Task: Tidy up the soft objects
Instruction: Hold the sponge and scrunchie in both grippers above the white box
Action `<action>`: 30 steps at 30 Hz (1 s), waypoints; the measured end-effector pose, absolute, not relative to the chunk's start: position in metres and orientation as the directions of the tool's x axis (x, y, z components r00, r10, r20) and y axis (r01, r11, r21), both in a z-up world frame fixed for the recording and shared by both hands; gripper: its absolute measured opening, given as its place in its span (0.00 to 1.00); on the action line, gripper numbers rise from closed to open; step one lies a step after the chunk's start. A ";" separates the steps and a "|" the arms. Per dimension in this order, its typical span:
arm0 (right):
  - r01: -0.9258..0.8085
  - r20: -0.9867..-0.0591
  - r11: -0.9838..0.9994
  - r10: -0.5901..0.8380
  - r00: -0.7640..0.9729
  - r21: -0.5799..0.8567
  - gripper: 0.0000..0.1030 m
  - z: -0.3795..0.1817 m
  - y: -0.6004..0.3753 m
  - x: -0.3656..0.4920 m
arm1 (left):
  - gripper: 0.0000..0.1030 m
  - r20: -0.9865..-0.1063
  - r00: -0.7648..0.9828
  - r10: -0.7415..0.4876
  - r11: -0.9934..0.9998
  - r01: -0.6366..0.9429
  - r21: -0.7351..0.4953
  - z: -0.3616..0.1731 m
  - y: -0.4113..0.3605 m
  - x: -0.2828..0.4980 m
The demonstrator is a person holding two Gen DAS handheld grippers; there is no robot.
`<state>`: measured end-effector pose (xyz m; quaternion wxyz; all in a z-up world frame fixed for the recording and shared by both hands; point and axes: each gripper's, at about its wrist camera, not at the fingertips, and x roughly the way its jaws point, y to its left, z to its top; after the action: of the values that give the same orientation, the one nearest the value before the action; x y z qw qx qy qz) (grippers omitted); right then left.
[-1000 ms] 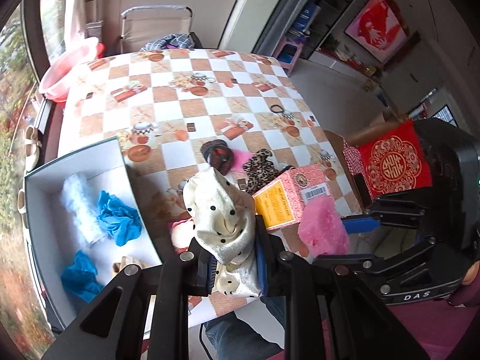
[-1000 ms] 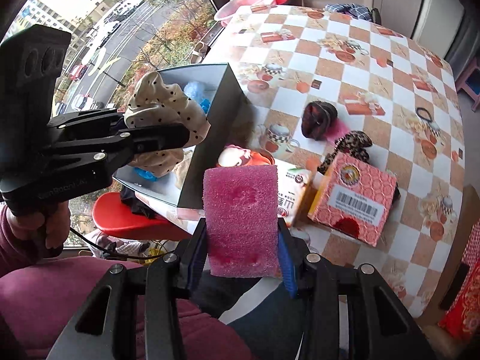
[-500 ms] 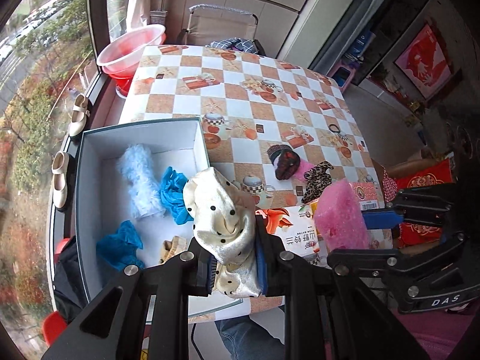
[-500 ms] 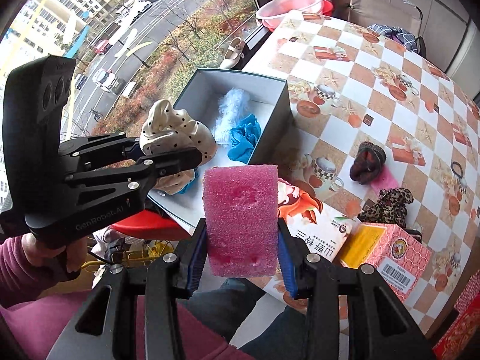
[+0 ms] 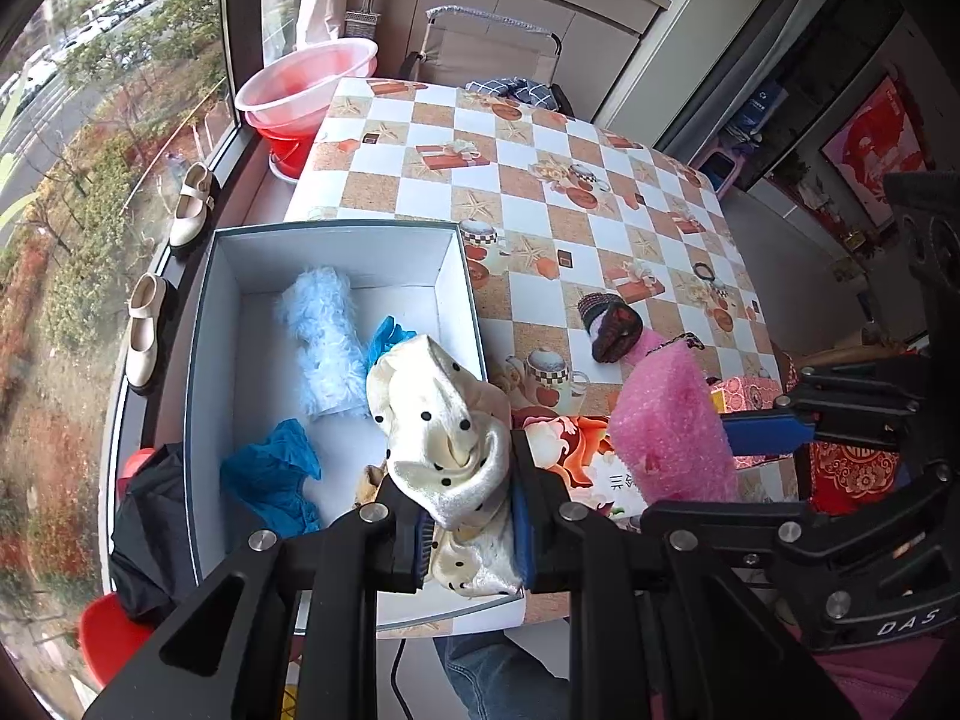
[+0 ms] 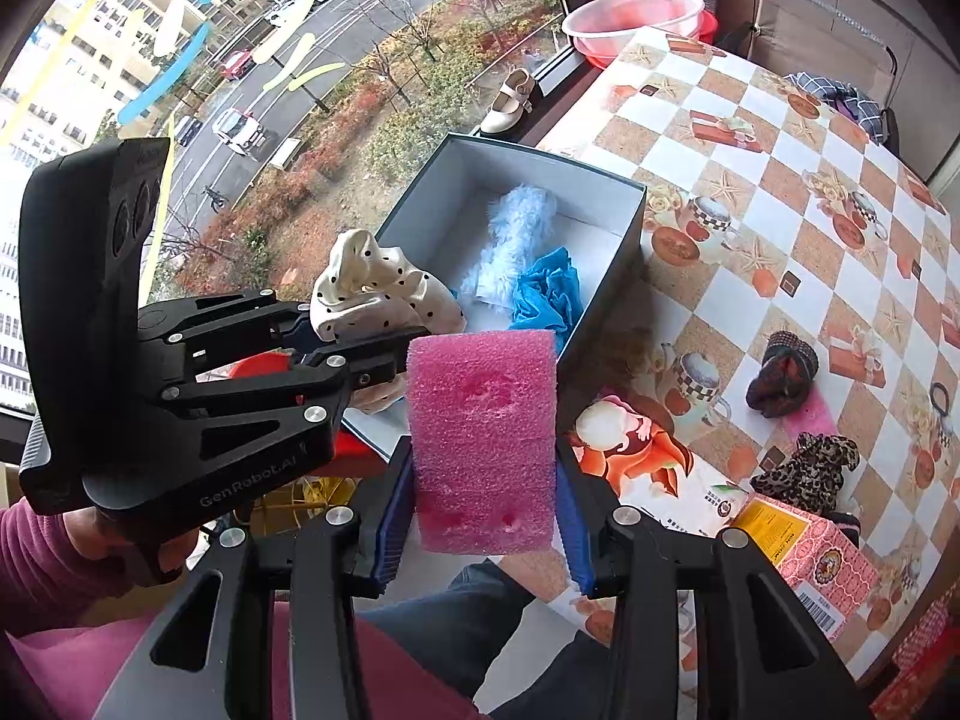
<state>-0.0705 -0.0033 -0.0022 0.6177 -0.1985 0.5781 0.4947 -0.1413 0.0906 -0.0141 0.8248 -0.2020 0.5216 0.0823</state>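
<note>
Left gripper point(image 5: 468, 540) pinching cream polka-dot satin scrunchie point(image 5: 441, 426) over open grey box's point(image 5: 201, 324) near end. Right gripper point(image 6: 483, 519) clamped on pink foam block point(image 6: 483, 438).

Cream scrunchie point(image 5: 444, 420) with black dots, pink foam block point(image 6: 483, 441), blue cloths point(image 5: 270, 483) in the white-lined box point(image 5: 336, 249), orange-and-white checked desk point(image 5: 528, 192).

Two hand-held grippers, each clamped on a soft thing beside the open box.

The right hand-held gripper point(image 6: 485, 531) pinches a pink foam block point(image 6: 483, 438) upright between its blue pads. To its left, the left hand-held gripper point(image 6: 393, 330) grips a cream polka-dot scrunchie point(image 6: 378, 294) at the near rim of the grey box point(image 6: 606, 294), which holds a pale blue fluffy piece point(image 6: 516, 240) and crumpled blue cloth point(image 6: 549, 291) on the checkered table point(image 6: 780, 228).
</note>
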 end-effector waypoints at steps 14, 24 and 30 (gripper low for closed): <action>-0.848 -0.917 0.418 0.358 -0.176 0.326 0.43 -0.010 0.008 -0.072 | 0.22 -0.900 0.434 -0.046 0.893 -0.385 -0.232 -0.018 0.101 -0.146; -0.856 -0.919 0.399 0.346 -0.190 0.328 0.43 -0.013 0.017 -0.075 | 0.23 -0.903 0.427 -0.041 0.882 -0.409 -0.233 -0.022 0.108 -0.150; -0.859 -0.919 0.390 0.339 -0.201 0.331 0.43 -0.016 0.021 -0.077 | 0.23 -0.905 0.424 -0.035 0.874 -0.426 -0.233 -0.023 0.113 -0.154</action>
<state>-0.0768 0.0213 -0.0164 0.5921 -0.2218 0.5869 0.5058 -0.1543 0.1125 -0.0231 0.8145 -0.2205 0.5230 0.1202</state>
